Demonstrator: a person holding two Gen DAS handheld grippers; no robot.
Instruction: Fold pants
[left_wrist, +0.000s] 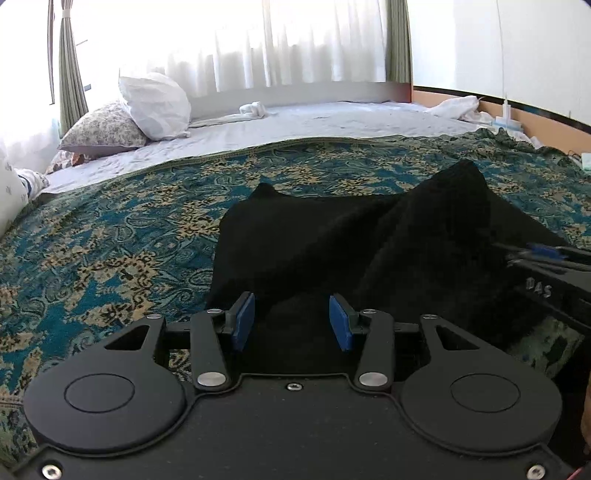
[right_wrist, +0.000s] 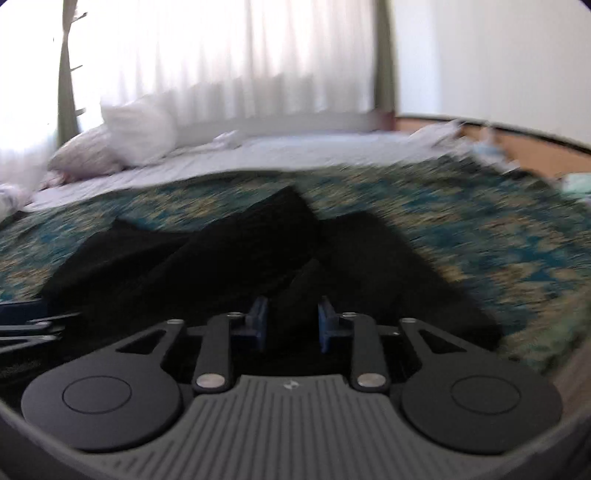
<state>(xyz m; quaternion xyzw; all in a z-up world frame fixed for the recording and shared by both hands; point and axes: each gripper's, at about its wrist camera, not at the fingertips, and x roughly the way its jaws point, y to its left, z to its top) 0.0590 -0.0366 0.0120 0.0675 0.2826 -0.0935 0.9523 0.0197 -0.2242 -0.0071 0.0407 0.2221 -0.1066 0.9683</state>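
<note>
The black pants (left_wrist: 354, 251) lie rumpled on a blue and gold patterned bedspread (left_wrist: 110, 236). My left gripper (left_wrist: 292, 320) is open, its blue pads on either side of the near edge of the pants. In the right wrist view, which is blurred, the pants (right_wrist: 229, 258) are bunched with folds raised. My right gripper (right_wrist: 291, 321) stands with its blue pads apart and black cloth between them; the pads do not look pressed on it. The right gripper also shows in the left wrist view (left_wrist: 543, 254) at the right edge.
White and floral pillows (left_wrist: 147, 107) lie at the head of the bed on a pale sheet (left_wrist: 314, 122). White cloths (left_wrist: 454, 107) and small items sit by the wooden bed frame (left_wrist: 546, 125) at the right. Curtains (left_wrist: 258, 44) hang behind.
</note>
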